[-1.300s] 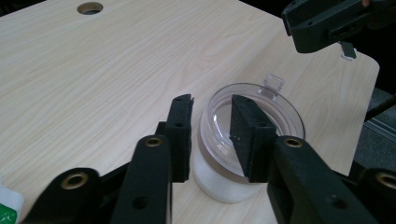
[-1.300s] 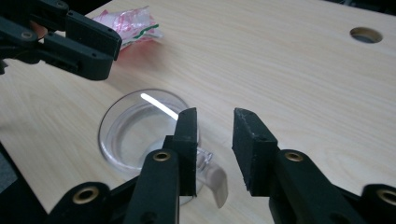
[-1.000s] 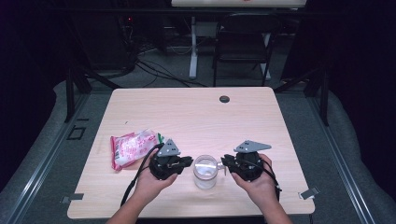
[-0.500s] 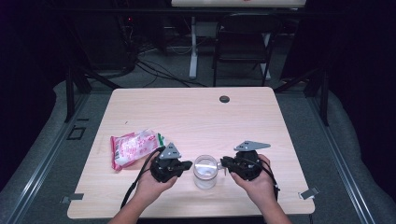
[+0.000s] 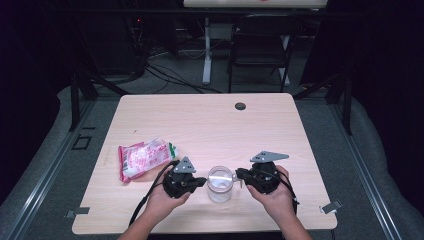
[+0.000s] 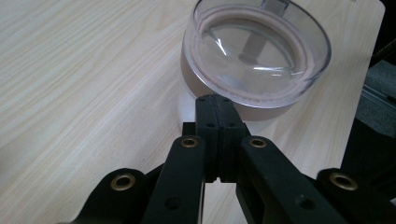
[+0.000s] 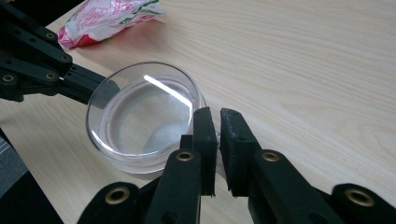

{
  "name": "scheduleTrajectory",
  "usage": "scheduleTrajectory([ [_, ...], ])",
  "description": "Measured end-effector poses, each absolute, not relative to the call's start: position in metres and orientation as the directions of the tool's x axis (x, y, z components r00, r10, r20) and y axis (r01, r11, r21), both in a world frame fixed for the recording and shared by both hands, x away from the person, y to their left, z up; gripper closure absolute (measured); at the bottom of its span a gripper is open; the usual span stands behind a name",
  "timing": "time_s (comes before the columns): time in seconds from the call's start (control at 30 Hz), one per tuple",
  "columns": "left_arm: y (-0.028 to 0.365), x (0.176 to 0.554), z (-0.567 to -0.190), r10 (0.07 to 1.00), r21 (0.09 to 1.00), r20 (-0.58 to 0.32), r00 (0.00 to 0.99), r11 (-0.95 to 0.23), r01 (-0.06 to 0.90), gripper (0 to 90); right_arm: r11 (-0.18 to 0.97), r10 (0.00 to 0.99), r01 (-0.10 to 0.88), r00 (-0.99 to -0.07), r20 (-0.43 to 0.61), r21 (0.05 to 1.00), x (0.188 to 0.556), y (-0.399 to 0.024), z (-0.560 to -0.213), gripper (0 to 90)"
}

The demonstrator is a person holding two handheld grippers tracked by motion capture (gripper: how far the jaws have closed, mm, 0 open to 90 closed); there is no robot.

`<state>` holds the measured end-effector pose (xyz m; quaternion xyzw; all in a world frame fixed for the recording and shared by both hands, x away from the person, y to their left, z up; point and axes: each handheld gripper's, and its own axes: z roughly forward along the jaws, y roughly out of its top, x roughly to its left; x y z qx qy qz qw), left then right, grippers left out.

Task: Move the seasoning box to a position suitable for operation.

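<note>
The wooden table carries, near its front edge, a clear glass jar with a transparent lid, standing upright between the two grippers; a pink snack bag lies to the left and a little farther away. The left gripper comes from the left with its jaws fully closed, pad against pad, nothing between them, and the tips are just at the jar's side below the lid (whether they touch the glass I cannot tell). The right gripper stands at the right of the jar; its jaws have just been closing and now leave only a narrow gap, with nothing clearly between them, the tips beside the lid's rim. In my judgement the main risk is a push from one side only: closed tips pressing on smooth glass could slide the jar toward the near edge or tip it. A smaller risk is that the right jaws close on the thin rim badly and slip off.
</note>
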<state>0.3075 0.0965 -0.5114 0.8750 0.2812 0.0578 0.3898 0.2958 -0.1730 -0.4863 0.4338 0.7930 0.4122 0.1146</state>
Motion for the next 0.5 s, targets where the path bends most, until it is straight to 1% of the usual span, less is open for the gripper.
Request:
scheduleTrajectory([
  [0.5,0.0975,0.3057,-0.5098,0.528,0.719,-0.123,0.84,-0.536,0.442,90.0,0.276,0.781,0.593,-0.597,0.183,0.756,0.2956,-0.1738,-0.487,85.3],
])
